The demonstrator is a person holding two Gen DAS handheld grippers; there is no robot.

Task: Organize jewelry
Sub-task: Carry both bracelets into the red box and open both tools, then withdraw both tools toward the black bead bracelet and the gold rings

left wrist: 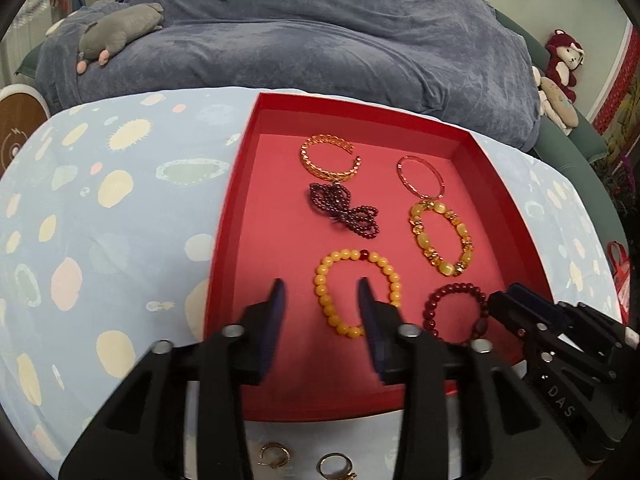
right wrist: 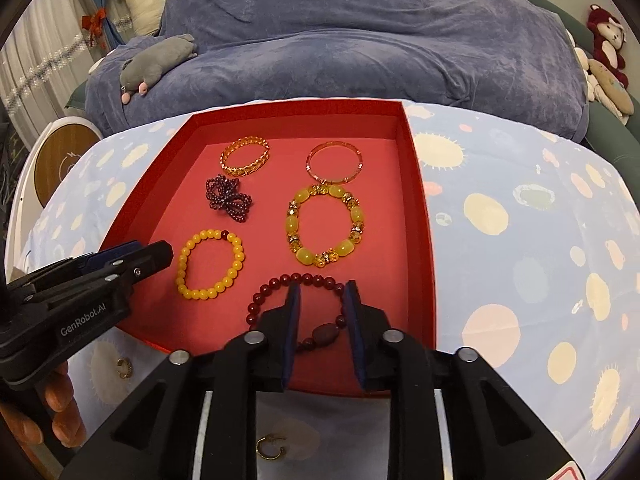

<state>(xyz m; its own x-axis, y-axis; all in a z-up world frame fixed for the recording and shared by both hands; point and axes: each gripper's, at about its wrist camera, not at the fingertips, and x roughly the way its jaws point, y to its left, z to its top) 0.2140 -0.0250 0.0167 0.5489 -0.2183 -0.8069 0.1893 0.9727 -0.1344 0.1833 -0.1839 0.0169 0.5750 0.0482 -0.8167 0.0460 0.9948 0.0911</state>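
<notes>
Treat the dark red bead bracelet [right wrist: 298, 312] as a light, limp loop: the beads look hard and glossy, so expect them to roll and slip under the pads, and the strand probably sags once lifted. Take hold across a single run of beads, not across the whole ring; the larger oval bead at its near side is a poor seat. It lies flat on the floor of the red tray [right wrist: 416, 184], lower centre of the right wrist frame, with the right gripper [right wrist: 320, 300] released above it, pads clear of the beads. The yellow bead bracelet [left wrist: 356, 292] handles alike; it sits lower centre in the left wrist frame, its right-hand run hidden behind one finger of the left gripper [left wrist: 320, 300], which stands released with nothing between the pads. Both show round, uniform beads; the yellow one carries one dark red bead at its top. Small gold rings [left wrist: 304, 462] lie outside the tray on the spotted cloth [left wrist: 100, 200], bottom edge; judge them slippery and easy to lose.
</notes>
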